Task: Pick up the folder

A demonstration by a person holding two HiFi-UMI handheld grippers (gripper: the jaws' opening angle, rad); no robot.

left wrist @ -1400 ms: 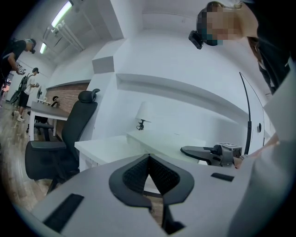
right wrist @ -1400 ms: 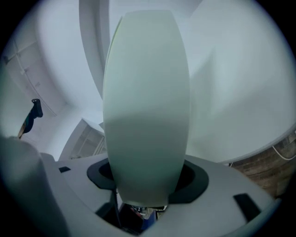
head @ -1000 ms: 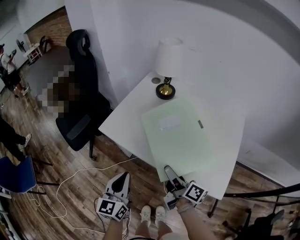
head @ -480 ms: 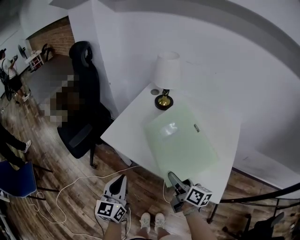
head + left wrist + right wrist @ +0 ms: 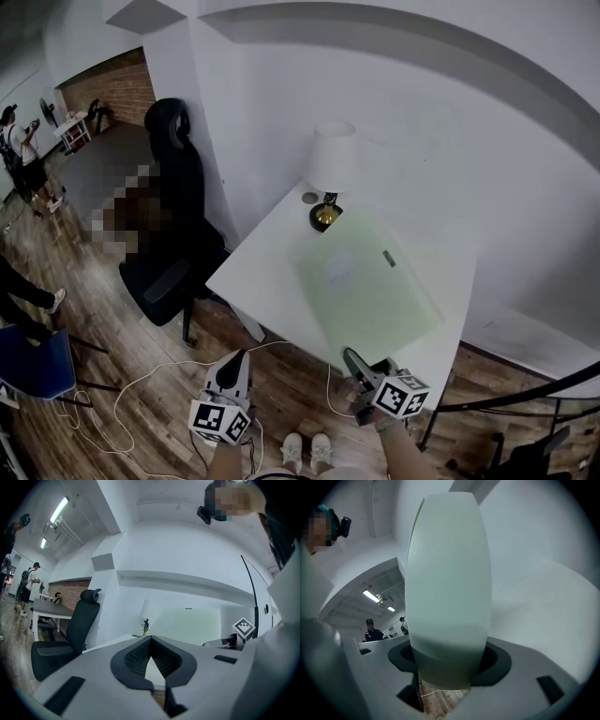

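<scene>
Over the bench's near edge, your right gripper (image 5: 352, 362) pinches the pale green folder (image 5: 370, 286) in its jaws by the near edge, holding it raised at a slant above the white bench (image 5: 265, 272). The cover label (image 5: 339, 267) is too small to read. Your left gripper (image 5: 240, 362) hangs off the bench, jaws pressed together on nothing.

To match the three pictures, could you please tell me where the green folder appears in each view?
Head view: folder mid-frame, near corner in the right hand-held gripper.
Left gripper view: folder right of centre, a pale green panel.
Right gripper view: folder fills the centre, between the jaws.
Landmark: lamp, left of it in the first two.
</scene>
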